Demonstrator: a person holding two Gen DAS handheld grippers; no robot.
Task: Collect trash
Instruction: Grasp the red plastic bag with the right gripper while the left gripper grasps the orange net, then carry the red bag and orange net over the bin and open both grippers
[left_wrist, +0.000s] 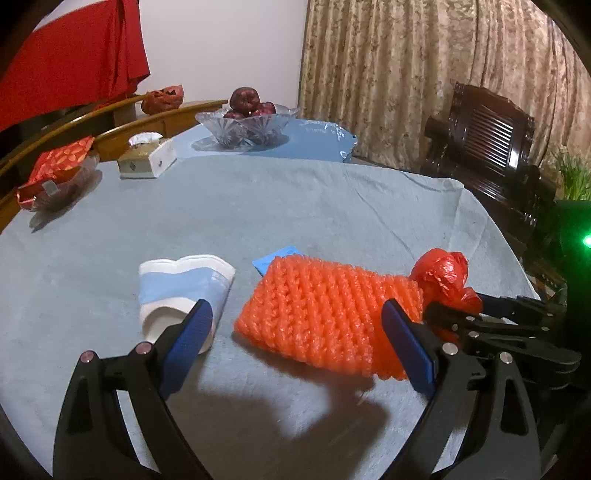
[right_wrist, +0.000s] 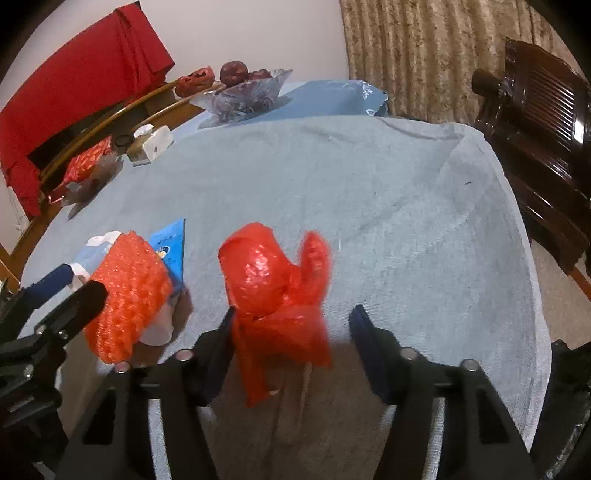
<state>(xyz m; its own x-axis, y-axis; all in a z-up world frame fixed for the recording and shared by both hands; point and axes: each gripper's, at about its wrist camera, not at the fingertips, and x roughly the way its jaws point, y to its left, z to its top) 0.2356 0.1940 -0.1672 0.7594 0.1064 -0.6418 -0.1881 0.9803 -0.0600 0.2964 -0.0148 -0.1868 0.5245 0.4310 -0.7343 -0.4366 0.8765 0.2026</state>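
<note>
A beige patterned curtain (left_wrist: 424, 74) hangs behind the table, with a dark wooden chair (left_wrist: 491, 147) at the right and a red cloth (left_wrist: 74, 55) draped at the upper left. The table's grey-blue cloth (left_wrist: 277, 206) fills most of both views; its near edge is cut off by my gripper frames.

At the far side sit a glass fruit bowl (left_wrist: 245, 127) and a tissue box (left_wrist: 142, 157); a red packet (left_wrist: 59, 162) in a clear dish at the left is hard to make out.

The orange foam net (left_wrist: 325, 314) lies on the cloth in front of me, its long axis running from near left to far right, and its right end is hidden behind my finger. A blue card (left_wrist: 275, 258) peeks out from under its far edge. To its left a white and blue paper cup (left_wrist: 181, 291) lies on its side, mouth pointing toward me.

My left gripper (left_wrist: 295, 343) is spread wide, its fingers straddling the near end of the net; whether the right pad touches the net I cannot tell, and the left pad overlaps the cup's rim in view.

My right gripper (right_wrist: 291, 332) is also spread, with the crumpled red plastic bag (right_wrist: 273, 291) between its fingers, against the left one. The bag is blurred.
</note>
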